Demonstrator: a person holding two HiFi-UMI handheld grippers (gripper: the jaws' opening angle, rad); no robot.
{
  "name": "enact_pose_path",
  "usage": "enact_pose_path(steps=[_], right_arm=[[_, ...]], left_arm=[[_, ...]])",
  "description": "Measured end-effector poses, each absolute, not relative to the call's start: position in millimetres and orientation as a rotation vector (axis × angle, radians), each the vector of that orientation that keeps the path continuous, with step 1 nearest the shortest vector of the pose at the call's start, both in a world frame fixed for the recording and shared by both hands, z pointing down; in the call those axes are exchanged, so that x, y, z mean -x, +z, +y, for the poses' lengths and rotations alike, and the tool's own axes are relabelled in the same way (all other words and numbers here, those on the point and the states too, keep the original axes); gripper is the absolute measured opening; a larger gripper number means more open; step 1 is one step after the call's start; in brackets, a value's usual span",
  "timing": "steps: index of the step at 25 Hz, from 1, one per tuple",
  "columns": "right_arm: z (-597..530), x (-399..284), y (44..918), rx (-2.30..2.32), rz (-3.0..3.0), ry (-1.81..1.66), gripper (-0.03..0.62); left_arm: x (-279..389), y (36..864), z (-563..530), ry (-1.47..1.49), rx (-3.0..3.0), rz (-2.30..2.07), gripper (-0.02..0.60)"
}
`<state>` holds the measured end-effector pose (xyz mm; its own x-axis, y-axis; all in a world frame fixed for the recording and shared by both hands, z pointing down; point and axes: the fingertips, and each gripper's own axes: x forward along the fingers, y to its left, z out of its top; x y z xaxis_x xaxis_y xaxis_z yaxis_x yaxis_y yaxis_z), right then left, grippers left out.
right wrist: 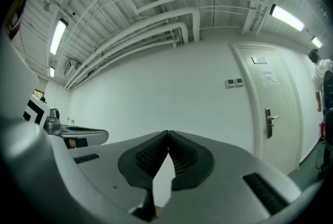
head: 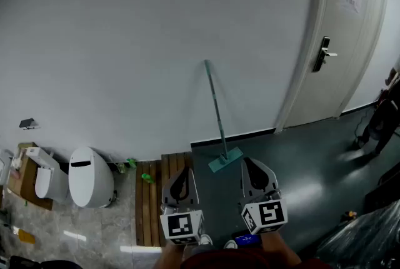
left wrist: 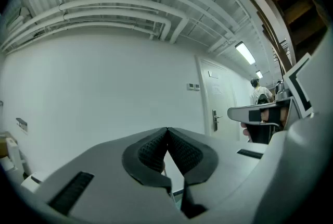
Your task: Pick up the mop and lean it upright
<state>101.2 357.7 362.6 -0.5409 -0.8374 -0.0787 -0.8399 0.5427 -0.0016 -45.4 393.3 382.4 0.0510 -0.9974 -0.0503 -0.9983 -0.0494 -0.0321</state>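
Mop (head: 216,112) upright against white wall (head: 125,42): top of handle touching the wall, teal head (head: 225,160) flat on dark floor (head: 300,161) close to the skirting. Stands between door (head: 337,42) at right and wooden slat mat (head: 147,205) at left, with toilet (head: 90,177) further left. Free of both grippers, a little ahead of them.

Left gripper (head: 181,177) level, low in head view, just short of the mop head and to its left. Fully closed, ribbed pads (left wrist: 151,152) meeting at the tips, nothing caught between. Right gripper (head: 252,169) alongside, level too, just right of the mop head. Likewise closed tip to tip, pads (right wrist: 182,158) empty, only bare wall visible beyond.
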Motion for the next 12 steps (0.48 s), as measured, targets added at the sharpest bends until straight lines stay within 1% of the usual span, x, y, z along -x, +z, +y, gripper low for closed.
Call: enact_pose_path(steps=[12], right_arm=[[344.1, -64.7, 367.8, 1.521, 2.679, 0.043, 0.017]], left_arm=[[81.7, 379.6, 382.8, 0.071, 2.272, 2.109, 0.014]])
